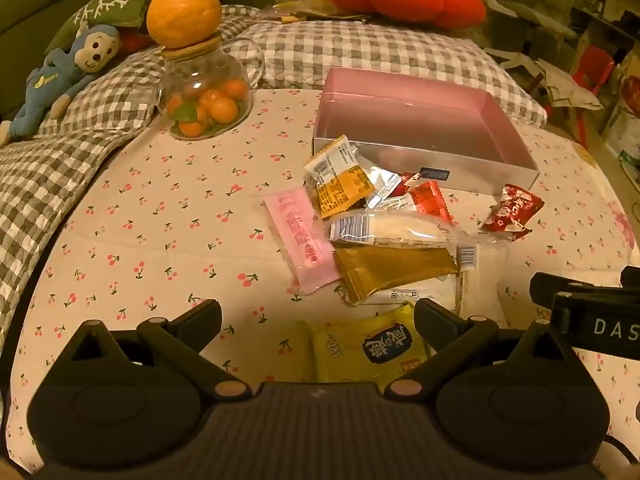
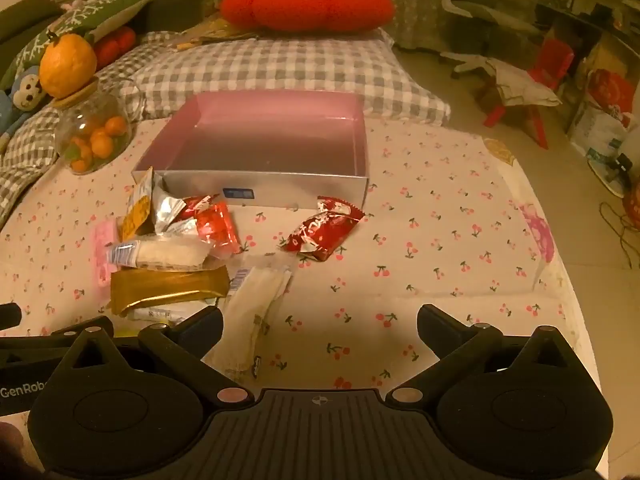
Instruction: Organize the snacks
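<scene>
Ahead of your left gripper's (image 1: 318,322) matt black plastic fingers, the snack wrappers shine: a glossy pink wrapper (image 1: 301,236), a gold foil bar (image 1: 394,271), clear film on the white cake (image 1: 394,230). Beyond them the box (image 1: 424,156) has brushed silver walls and a satiny pink lining, probably card. Under your right gripper's (image 2: 320,328) fingers lies soft matt cherry-print cloth (image 2: 440,248). The jar (image 1: 206,92) is smooth clear glass.

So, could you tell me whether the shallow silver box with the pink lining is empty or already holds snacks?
Empty: the silver box shows only bare pink floor; all wrappers lie outside.
</scene>
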{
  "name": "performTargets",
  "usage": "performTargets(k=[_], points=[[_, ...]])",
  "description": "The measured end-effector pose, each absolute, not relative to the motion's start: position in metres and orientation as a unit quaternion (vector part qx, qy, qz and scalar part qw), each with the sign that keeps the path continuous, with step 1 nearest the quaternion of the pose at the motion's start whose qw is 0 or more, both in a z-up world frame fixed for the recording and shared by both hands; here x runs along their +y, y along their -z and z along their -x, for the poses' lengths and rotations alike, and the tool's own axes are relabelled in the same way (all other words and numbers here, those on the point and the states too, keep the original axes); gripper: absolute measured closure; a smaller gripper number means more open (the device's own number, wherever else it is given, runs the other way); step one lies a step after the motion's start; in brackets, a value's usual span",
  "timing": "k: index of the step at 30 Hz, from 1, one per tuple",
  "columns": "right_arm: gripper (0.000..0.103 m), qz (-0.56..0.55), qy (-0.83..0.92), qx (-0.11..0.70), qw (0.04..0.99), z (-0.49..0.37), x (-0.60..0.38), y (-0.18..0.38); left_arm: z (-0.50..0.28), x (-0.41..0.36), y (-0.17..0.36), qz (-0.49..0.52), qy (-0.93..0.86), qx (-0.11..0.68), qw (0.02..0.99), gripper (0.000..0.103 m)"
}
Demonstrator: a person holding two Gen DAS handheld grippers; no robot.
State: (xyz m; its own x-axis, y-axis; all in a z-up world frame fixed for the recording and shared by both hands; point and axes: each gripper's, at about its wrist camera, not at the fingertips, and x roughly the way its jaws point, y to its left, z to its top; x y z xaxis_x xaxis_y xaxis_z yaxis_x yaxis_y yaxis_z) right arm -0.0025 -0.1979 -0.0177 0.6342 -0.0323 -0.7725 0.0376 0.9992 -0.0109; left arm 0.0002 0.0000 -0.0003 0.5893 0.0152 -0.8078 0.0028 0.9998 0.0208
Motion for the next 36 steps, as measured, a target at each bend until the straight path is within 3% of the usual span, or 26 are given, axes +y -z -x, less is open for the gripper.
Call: performTargets(k=[36], points=[[0.000,-0.022,0.014,0.433,0.901,0.0035,-0.1981,0.0200,-0.0002,0.0005,0.0003,-0.010,-0.004,0.454,0.891,0.000]])
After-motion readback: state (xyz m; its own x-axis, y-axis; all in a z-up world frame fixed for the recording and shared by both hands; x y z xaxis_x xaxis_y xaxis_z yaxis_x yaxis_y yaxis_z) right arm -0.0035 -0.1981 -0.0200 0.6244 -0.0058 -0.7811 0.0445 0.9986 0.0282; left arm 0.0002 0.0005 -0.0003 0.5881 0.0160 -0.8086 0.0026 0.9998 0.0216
